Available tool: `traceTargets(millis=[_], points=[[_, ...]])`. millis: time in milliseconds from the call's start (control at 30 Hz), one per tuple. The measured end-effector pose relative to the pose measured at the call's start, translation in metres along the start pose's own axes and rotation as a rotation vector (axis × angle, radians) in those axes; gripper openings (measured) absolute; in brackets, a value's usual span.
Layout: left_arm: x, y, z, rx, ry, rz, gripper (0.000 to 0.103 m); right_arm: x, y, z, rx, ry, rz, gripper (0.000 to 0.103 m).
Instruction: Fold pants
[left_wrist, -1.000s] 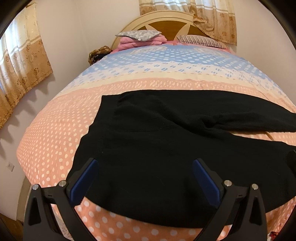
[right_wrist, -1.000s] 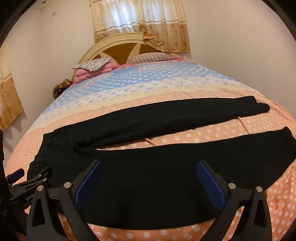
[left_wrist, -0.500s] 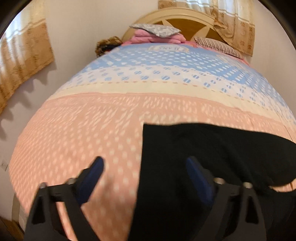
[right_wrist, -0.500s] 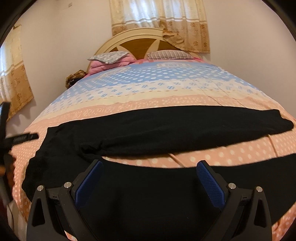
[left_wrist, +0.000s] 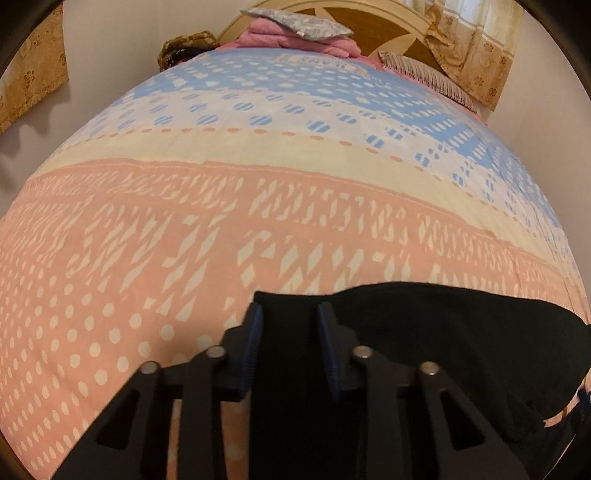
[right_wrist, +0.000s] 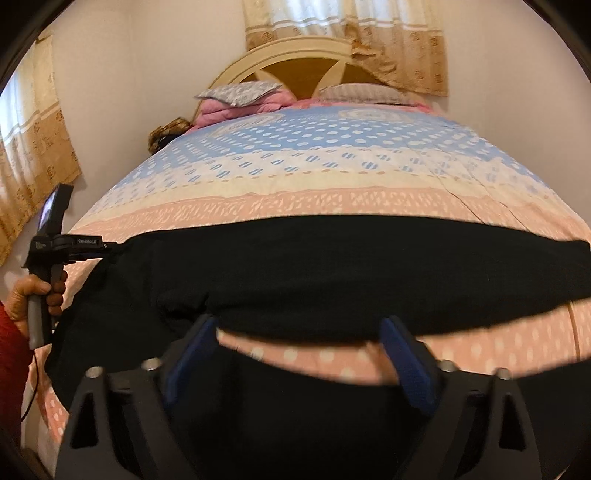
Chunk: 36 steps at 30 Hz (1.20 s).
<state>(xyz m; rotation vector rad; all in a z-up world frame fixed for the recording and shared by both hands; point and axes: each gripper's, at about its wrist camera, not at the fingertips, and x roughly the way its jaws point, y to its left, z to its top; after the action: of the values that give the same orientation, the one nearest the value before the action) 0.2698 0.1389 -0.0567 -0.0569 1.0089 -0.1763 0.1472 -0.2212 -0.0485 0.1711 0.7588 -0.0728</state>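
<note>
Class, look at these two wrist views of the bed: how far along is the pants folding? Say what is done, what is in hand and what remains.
Done: the black pants lie spread across the bedspread, legs apart, with no fold made. In hand: the left gripper is closing with the waist corner between its jaws; the right gripper is closing over the nearer leg's edge. Left: lifting that leg onto the other, then folding lengthwise.

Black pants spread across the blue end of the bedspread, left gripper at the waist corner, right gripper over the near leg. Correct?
Not quite. The pants lie on the pink part of the bedspread, as the right wrist view shows. The left gripper and right gripper are placed as you say, both closing.
</note>
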Motion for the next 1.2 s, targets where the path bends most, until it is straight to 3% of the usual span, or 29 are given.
traceTargets(millis=[67, 133, 333, 467, 633, 667, 700, 767, 800, 967, 1200], points=[[0.001, 0.000, 0.002, 0.013, -0.005, 0.003, 0.019, 0.011, -0.007, 0.017, -0.025, 0.040, 0.021, 0.064], [-0.001, 0.002, 0.004, 0.020, -0.012, -0.005, 0.015, 0.030, -0.014, 0.039, -0.074, 0.099, 0.056, 0.064], [-0.001, -0.002, 0.005, 0.031, -0.021, 0.006, 0.014, 0.095, -0.016, 0.089, -0.339, 0.175, 0.061, 0.064], [0.003, -0.003, 0.006, 0.043, -0.015, 0.002, 0.015, 0.133, -0.013, 0.094, -0.480, 0.237, 0.034, 0.064], [0.008, -0.001, 0.012, 0.024, -0.001, -0.005, 0.015, 0.152, -0.032, 0.104, -0.394, 0.321, 0.157, 0.065], [0.008, -0.003, 0.013, 0.027, -0.003, 0.001, 0.014, 0.152, -0.035, 0.104, -0.376, 0.346, 0.190, 0.059], [0.007, -0.004, 0.013, 0.035, -0.008, 0.007, 0.012, 0.150, -0.035, 0.104, -0.384, 0.348, 0.200, 0.040], [0.004, -0.008, 0.013, 0.046, -0.026, 0.008, 0.009, 0.140, -0.033, 0.101, -0.389, 0.362, 0.235, 0.013], [0.001, -0.009, 0.012, 0.046, -0.037, 0.010, 0.009, 0.135, -0.033, 0.101, -0.372, 0.365, 0.230, 0.009], [-0.045, -0.007, 0.012, 0.010, -0.149, -0.029, 0.009, 0.088, -0.033, 0.104, -0.301, 0.292, 0.253, 0.006], [-0.128, -0.003, -0.021, 0.042, -0.334, -0.045, 0.009, -0.029, -0.031, 0.095, -0.280, 0.093, 0.316, 0.006]])
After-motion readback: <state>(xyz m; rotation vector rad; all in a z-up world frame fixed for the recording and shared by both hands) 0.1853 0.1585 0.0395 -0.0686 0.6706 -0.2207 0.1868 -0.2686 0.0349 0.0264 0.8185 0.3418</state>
